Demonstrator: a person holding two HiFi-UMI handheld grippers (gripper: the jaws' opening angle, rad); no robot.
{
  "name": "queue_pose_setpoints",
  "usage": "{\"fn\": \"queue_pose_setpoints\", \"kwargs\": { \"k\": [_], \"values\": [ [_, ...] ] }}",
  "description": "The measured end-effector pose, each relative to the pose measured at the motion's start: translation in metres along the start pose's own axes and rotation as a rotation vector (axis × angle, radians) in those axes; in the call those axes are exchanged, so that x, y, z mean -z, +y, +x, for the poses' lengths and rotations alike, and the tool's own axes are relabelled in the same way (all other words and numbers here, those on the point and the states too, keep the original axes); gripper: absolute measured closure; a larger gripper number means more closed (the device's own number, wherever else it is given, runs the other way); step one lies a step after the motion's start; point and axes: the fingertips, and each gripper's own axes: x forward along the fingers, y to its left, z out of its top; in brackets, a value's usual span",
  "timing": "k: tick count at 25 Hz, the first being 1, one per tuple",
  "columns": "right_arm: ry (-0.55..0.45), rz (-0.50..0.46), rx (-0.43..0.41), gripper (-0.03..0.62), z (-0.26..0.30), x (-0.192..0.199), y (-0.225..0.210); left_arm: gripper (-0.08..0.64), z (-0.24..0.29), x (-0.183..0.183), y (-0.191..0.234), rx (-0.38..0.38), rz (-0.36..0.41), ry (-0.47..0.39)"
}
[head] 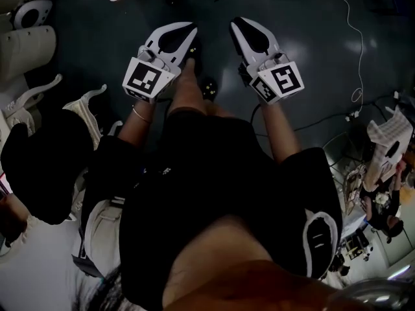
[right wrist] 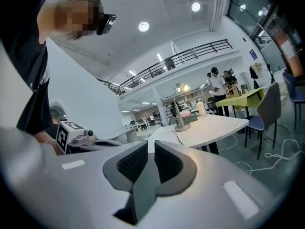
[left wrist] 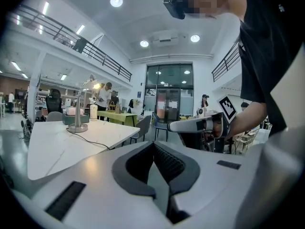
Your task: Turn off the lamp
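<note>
Only the gripper views show the lit lamp [left wrist: 77, 127] on a far surface [left wrist: 52, 149]. The left gripper [left wrist: 153, 146] jaws touch; the right gripper [right wrist: 148, 147] jaws are barely apart, both empty.

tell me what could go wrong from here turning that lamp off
1. The cord trails loose over the table from the lit lamp; a careless reach might snag it and drag the lamp.
2. A white cable lies on the floor, a likely trip hazard on the walk over.
3. No switch shows from here, so the press may miss.
</note>
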Motion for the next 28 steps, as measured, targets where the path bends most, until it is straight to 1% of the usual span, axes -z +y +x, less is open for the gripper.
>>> {"fn": "queue_pose_setpoints", "kwargs": {
  "k": [4, 7, 8, 11, 14, 18, 22, 28],
  "values": [
    [0.024, -0.001, 0.034, 0.574, 0.024, 0.015, -0.022, 0.552, 0.012, 0.012, 0.023, -0.004, 0.006, -0.005],
    [0.042, 0.002, 0.057, 0.568, 0.046, 0.023, -0.037, 0.552, 0.023, 0.017, 0.047, -0.046, 0.044, -0.027],
    [0.047, 0.004, 0.063, 0.566, 0.052, 0.025, -0.042, 0.552, 0.028, 0.021, 0.055, -0.062, 0.045, -0.030],
    [0.047, 0.013, 0.070, 0.557, 0.069, 0.031, -0.054, 0.552, 0.043, 0.036, 0.074, -0.066, -0.003, -0.014],
    [0.056, 0.007, 0.072, 0.543, 0.085, 0.039, -0.063, 0.552, 0.057, 0.045, 0.089, -0.073, -0.009, -0.003],
    [0.066, 0.027, 0.082, 0.543, 0.100, 0.050, -0.079, 0.552, 0.073, 0.049, 0.098, -0.089, -0.001, -0.016],
    [0.084, 0.030, 0.094, 0.534, 0.113, 0.064, -0.096, 0.552, 0.081, 0.054, 0.109, -0.155, 0.035, -0.036],
    [0.123, 0.024, 0.157, 0.534, 0.135, 0.091, -0.126, 0.552, 0.095, 0.091, 0.121, -0.159, 0.000, 0.007]
  ]
}}
